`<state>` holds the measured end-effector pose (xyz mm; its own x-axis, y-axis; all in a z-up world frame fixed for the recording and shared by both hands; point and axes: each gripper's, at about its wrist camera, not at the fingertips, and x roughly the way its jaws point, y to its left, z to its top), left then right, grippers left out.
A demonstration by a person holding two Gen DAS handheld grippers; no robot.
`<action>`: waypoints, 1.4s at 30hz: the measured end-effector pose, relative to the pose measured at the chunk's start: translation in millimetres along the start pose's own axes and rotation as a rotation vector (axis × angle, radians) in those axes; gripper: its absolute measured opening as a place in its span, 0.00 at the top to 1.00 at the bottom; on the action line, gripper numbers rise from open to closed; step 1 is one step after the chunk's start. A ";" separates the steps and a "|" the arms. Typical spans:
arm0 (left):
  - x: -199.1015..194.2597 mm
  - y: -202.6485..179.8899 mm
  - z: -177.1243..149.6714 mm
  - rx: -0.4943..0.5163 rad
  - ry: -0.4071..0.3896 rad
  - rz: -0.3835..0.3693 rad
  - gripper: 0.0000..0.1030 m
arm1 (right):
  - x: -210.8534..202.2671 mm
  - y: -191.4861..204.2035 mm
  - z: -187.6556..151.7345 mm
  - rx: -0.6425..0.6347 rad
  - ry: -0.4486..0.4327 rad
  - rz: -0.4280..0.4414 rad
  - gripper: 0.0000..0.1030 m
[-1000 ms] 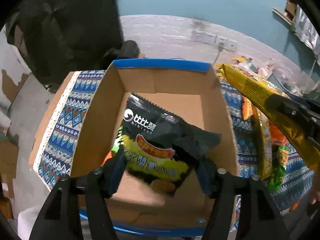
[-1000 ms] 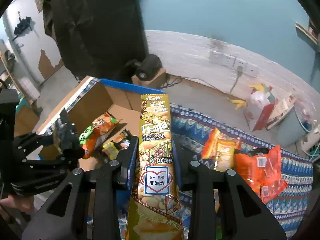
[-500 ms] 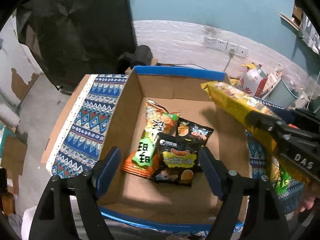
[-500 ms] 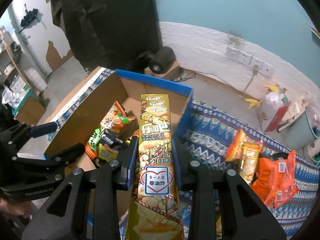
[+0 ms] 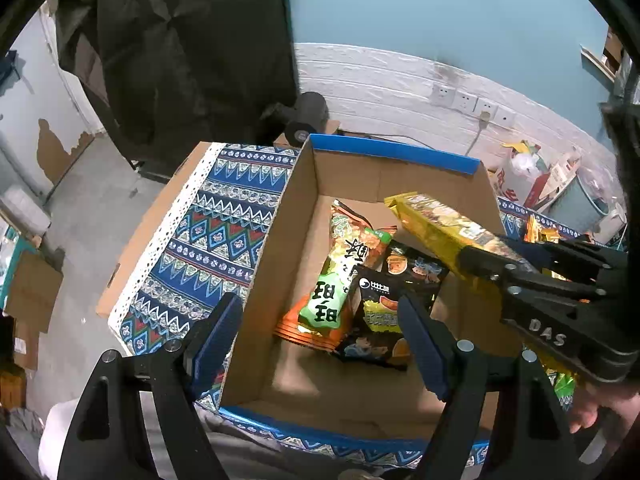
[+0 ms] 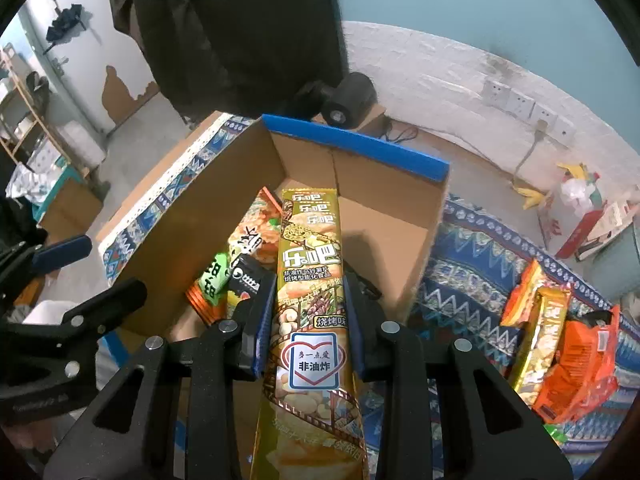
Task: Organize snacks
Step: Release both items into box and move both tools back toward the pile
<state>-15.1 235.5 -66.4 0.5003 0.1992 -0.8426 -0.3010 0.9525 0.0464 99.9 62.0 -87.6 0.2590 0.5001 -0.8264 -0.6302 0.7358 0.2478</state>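
A cardboard box [image 5: 396, 152] with a blue rim stands on a patterned cloth. A green-and-orange pack [image 5: 340, 280] and two black packs [image 5: 380, 312] lie inside it. My left gripper [image 5: 316, 328] hangs open above the box's near left corner with nothing between its pads. My right gripper [image 6: 308, 300] is shut on a long yellow snack pack [image 6: 312, 248], whose far end reaches over the inside of the box [image 6: 352, 140]. In the left wrist view the right gripper [image 5: 560, 300] comes in from the right with the yellow pack [image 5: 436, 220] over the box's right side.
The patterned cloth [image 5: 224, 232] covers the table left and right of the box. Several loose yellow and orange snack packs [image 6: 552, 344] lie on the cloth to the right. A black round device [image 6: 348, 100] sits behind the box. A person's hand [image 5: 592, 412] holds the right gripper.
The black pack that was between my left fingers now lies in the box, and the left gripper has drawn back and up. The right gripper has carried the yellow pack over the box.
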 end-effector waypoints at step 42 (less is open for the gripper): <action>-10.1 -117.1 0.2 0.197 0.012 -0.098 0.21 | -91.1 -103.1 -54.6 0.034 -0.068 -0.201 0.22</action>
<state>15.2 122.0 -63.2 0.5098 0.1016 -0.8543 -0.0866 0.9940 0.0666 101.3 -84.4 -65.5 0.4264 0.3701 -0.8254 -0.5362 0.8383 0.0989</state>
